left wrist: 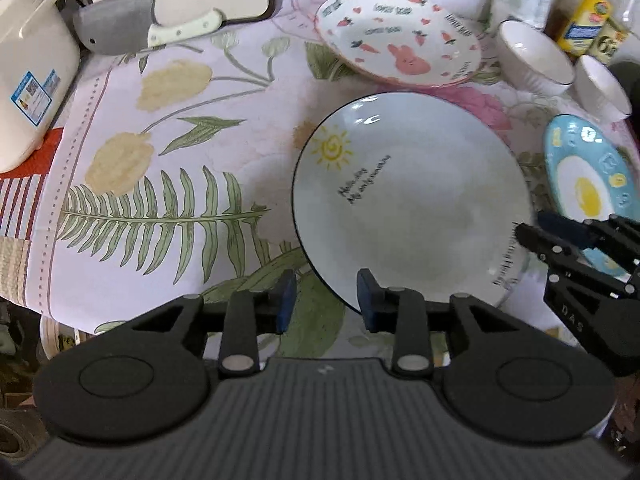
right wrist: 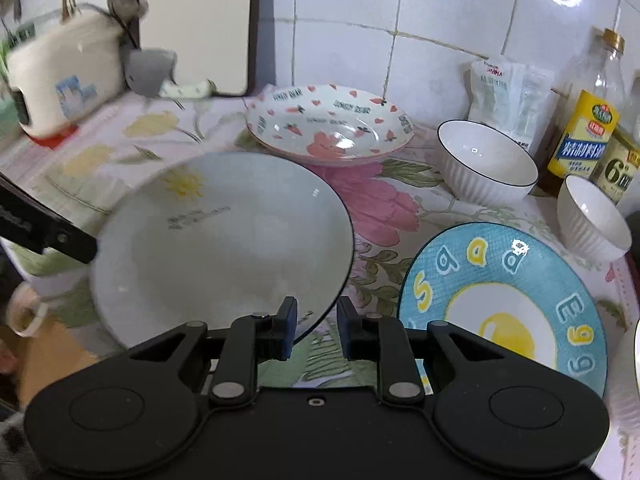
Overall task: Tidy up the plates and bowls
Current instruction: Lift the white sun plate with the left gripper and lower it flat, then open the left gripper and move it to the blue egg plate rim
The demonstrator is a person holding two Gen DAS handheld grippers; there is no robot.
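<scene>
A white plate with a yellow sun (left wrist: pixel 412 200) (right wrist: pixel 224 244) lies on the floral cloth in front of both grippers. My left gripper (left wrist: pixel 326 300) is open, its jaws astride the plate's near rim. My right gripper (right wrist: pixel 316 330) is open at the plate's right rim and shows in the left wrist view (left wrist: pixel 532 228). A pink rabbit plate (left wrist: pixel 396 36) (right wrist: pixel 332 124) sits behind. A blue egg plate (left wrist: pixel 588 184) (right wrist: pixel 504 300) lies to the right. Two white ribbed bowls (right wrist: pixel 486 160) (right wrist: pixel 592 216) stand at the back right.
A cleaver (left wrist: pixel 120 24) and a white rice cooker (left wrist: pixel 28 68) stand at the back left. Bottles (right wrist: pixel 588 120) and a pouch (right wrist: pixel 500 92) line the tiled wall at the right. The table's near edge (left wrist: pixel 80 312) runs just ahead of the left gripper.
</scene>
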